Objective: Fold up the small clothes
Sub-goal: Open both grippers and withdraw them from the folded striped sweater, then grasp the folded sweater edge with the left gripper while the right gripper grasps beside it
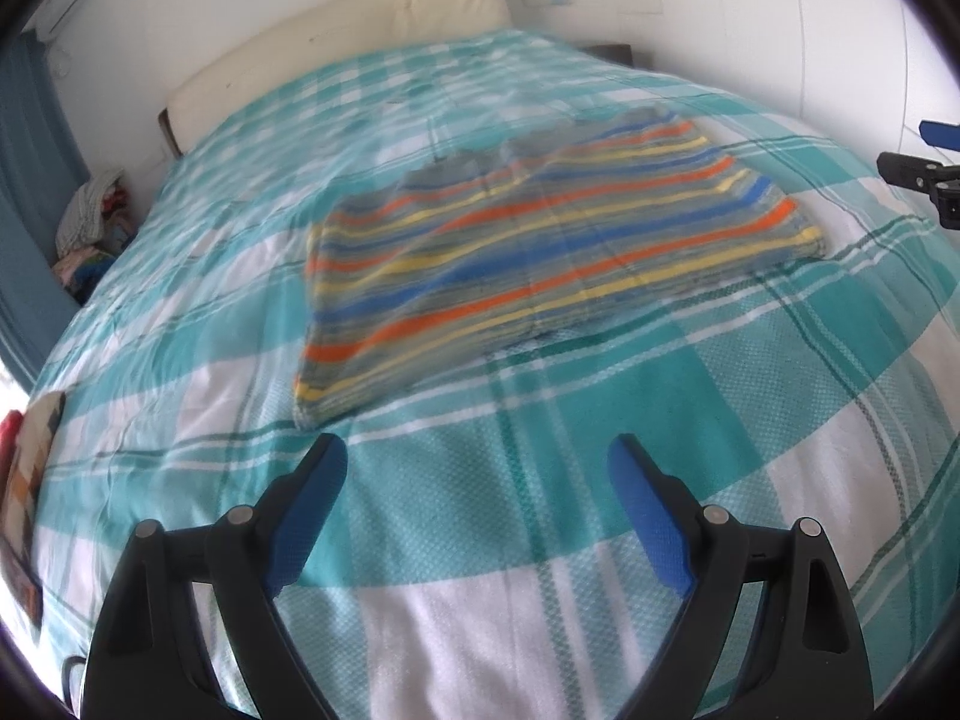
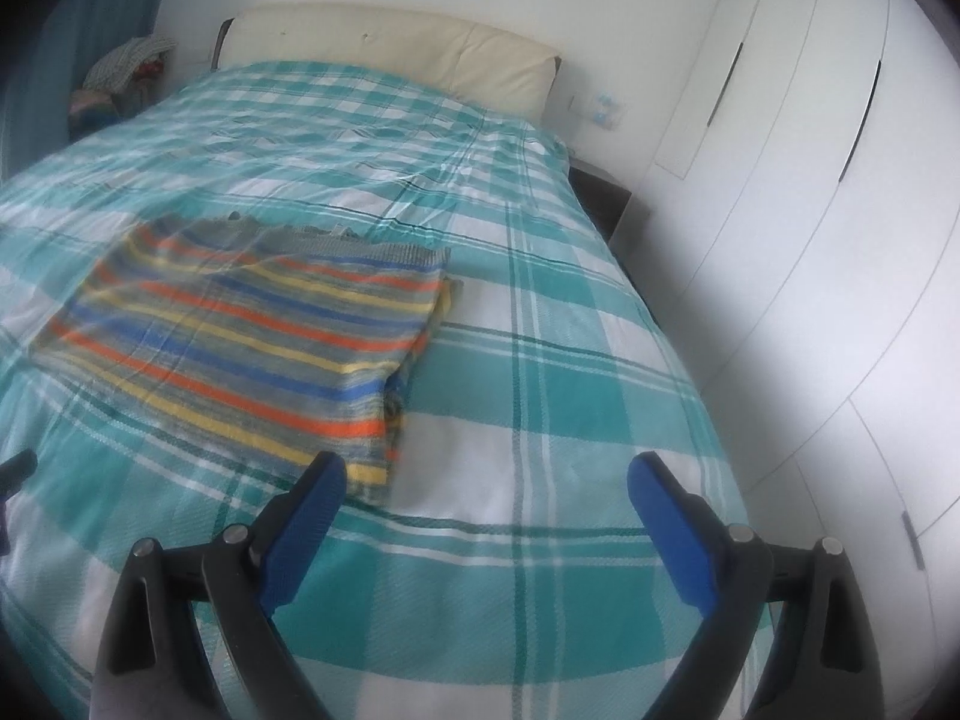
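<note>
The left gripper (image 1: 477, 456) is spread wide, its blue pads (image 1: 645, 510) holding nothing and hovering above the bed (image 1: 540, 630) just short of the near edge of the striped garment (image 1: 540, 252). The right gripper (image 2: 486, 477) is equally wide apart and empty; its left fingertip (image 2: 321, 480) sits close over the garment's near right corner, though the blur makes it hard to say whether it touches.

The striped garment (image 2: 240, 336) lies folded flat in a rough rectangle on the teal checked bedspread (image 2: 540, 396), toward the bed's middle. Bare bedspread surrounds it on all sides, with wide room up to the cream headboard (image 2: 390, 42). White wardrobe doors (image 2: 810, 240) stand along the bed's right edge. A heap of clothes (image 1: 90, 210) sits beside the bed's far left corner.
</note>
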Motion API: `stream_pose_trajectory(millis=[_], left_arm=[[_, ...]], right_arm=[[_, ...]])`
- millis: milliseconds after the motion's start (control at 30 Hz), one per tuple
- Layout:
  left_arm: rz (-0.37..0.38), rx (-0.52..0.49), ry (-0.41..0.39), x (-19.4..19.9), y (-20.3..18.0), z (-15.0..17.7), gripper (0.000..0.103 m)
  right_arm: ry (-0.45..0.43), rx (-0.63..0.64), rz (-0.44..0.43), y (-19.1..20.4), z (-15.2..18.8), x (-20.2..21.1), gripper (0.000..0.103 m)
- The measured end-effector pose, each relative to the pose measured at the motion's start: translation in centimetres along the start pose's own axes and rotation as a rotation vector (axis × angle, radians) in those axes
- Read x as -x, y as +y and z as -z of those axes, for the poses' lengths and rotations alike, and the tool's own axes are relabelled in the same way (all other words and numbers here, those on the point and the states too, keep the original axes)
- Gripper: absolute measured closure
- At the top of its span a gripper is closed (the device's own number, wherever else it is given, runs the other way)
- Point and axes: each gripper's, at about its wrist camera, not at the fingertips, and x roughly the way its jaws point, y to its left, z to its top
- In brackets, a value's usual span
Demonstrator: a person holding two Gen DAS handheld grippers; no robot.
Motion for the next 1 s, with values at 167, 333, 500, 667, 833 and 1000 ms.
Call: stream_pose_trajectory(millis=[167, 333, 500, 667, 833, 1000], left_arm=[[0.031, -0.026, -0.006, -0.2, -1.8, -1.0, 0.013], [0.123, -0.1, -0.053, -0.9, -6.5, -4.3, 0.013], [0.259, -0.185, -0.08, -4.1, -13.3, -8.6, 0.013], [0.272, -0.295, -0.082, -7.1, -18.1, -10.4, 0.029], [0.391, -0.125, -0.052, -8.6, -15.5, -11.4, 0.097], [0.459, 0.131, -0.139, -5.2, -7.0, -10.9, 0.099]], right_arm=[[0.024, -0.035, -0.071, -1.0, 0.0, -1.5, 0.009], [0.048, -0.261, -0.342, -6.5, -1.3, -6.3, 0.009], [0.171, -0.472, -0.648, -10.3, -4.1, -14.8, 0.017], [0.308, -0.447, -0.785, -7.7, -7.1, -22.2, 0.03], [0.337, -0.39, -0.779, -3.4, -9.2, -26.7, 0.057], [0.28, -0.357, -0.756, -1.9, -11.7, -25.3, 0.094]])
